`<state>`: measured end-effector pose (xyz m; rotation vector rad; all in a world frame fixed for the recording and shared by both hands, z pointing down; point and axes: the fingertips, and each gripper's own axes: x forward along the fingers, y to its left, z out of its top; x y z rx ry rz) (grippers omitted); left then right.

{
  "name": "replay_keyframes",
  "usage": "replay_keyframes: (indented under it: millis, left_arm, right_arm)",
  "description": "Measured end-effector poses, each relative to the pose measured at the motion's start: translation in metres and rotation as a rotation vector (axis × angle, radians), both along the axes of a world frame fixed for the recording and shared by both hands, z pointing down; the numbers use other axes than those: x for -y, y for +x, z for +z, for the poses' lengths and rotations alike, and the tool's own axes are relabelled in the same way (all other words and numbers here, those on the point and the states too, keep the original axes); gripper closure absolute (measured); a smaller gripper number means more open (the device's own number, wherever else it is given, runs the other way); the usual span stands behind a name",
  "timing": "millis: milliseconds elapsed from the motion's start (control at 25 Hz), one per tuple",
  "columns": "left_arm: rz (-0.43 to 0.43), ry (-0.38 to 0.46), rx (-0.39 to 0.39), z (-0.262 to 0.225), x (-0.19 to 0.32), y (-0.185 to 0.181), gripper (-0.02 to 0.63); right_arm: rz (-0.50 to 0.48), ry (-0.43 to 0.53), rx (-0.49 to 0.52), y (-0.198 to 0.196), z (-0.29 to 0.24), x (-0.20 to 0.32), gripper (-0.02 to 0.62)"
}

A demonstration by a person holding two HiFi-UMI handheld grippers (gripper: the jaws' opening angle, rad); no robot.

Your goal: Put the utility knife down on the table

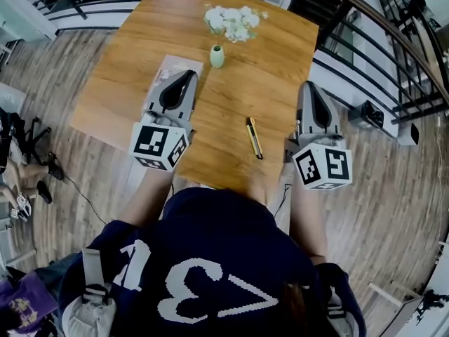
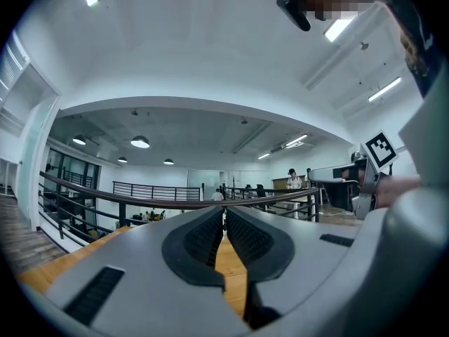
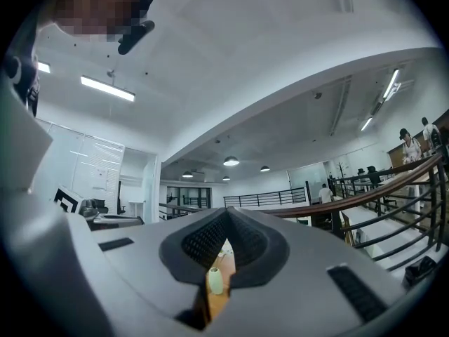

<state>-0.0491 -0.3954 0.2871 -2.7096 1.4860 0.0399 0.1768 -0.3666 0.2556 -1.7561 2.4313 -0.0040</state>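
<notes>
A yellow-and-black utility knife (image 1: 255,137) lies flat on the wooden table (image 1: 273,62), near the front edge, between my two grippers and touching neither. The left gripper (image 1: 188,74) is held level over the table's left half, jaws together and nothing in them (image 2: 224,210). My right gripper (image 1: 309,85) is raised at the table's right edge, to the right of the knife, also shut and empty (image 3: 226,214). Both gripper views look out level over the table into the room, so the knife is hidden in them.
A small pale green vase (image 1: 217,56) stands at the table's middle, also seen low between the right jaws as the vase (image 3: 215,281). White flowers (image 1: 232,21) lie beyond it. A pale mat (image 1: 168,67) lies under the left gripper. Black railings (image 1: 393,83) run along the right.
</notes>
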Motion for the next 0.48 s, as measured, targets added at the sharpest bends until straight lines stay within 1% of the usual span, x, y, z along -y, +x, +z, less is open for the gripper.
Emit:
replay_keyframes:
  millis: [480]
  left_arm:
    - [-0.013,-0.010,0.001,0.0041,-0.0013,0.0013,0.578]
  right_arm:
    - [-0.016,-0.004,-0.005,-0.0021,0.0009,-0.0016,0.572]
